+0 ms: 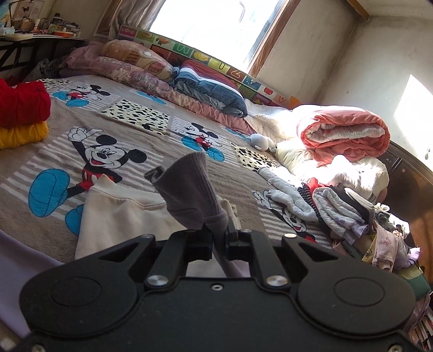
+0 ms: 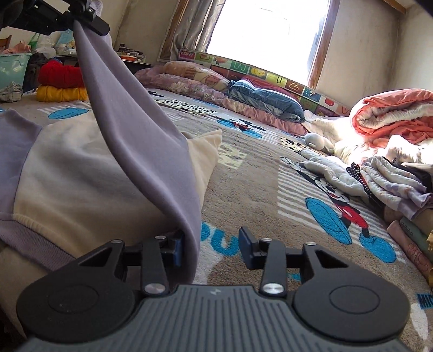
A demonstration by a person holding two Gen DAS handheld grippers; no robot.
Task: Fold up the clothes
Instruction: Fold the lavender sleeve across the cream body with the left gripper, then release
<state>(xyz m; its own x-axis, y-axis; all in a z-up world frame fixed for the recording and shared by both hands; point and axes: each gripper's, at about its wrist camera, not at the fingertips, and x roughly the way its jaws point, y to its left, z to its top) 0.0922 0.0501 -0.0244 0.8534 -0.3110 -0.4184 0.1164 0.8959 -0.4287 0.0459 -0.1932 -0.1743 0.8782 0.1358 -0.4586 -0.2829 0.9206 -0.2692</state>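
Left tongs (image 1: pixel 219 238) clamped on the grey-lilac sleeve (image 1: pixel 189 189) of the sweatshirt (image 1: pixel 121 214), cuff sticking up past the jaws; from the right wrist view the same tongs (image 2: pixel 81 20) sit high at top left with the sleeve (image 2: pixel 140 130) hanging down taut from them. Right tongs (image 2: pixel 213 243) partly open, jaws apart; sleeve edge lies against the left jaw only, right jaw clear of it, nothing pinched. Sweatshirt body, cream with lilac panels (image 2: pixel 67 168), lies flat on the bed (image 1: pixel 162 130) near its front edge, on the Mickey blanket (image 2: pixel 257 189). To the right, a loose pile of unfolded clothes (image 1: pixel 351 214) at the bed's edge, grey garment (image 2: pixel 333 173) spread beside it. Far left, folded red top (image 1: pixel 24 103) stacked on a yellow one (image 1: pixel 21 134). Further back, small grey plush (image 1: pixel 261 140), rolled coral quilt (image 1: pixel 346 132), blue quilt (image 1: pixel 211 92) and pillows (image 1: pixel 130 56) along the headboard. Window (image 1: pixel 216 24) bright behind.
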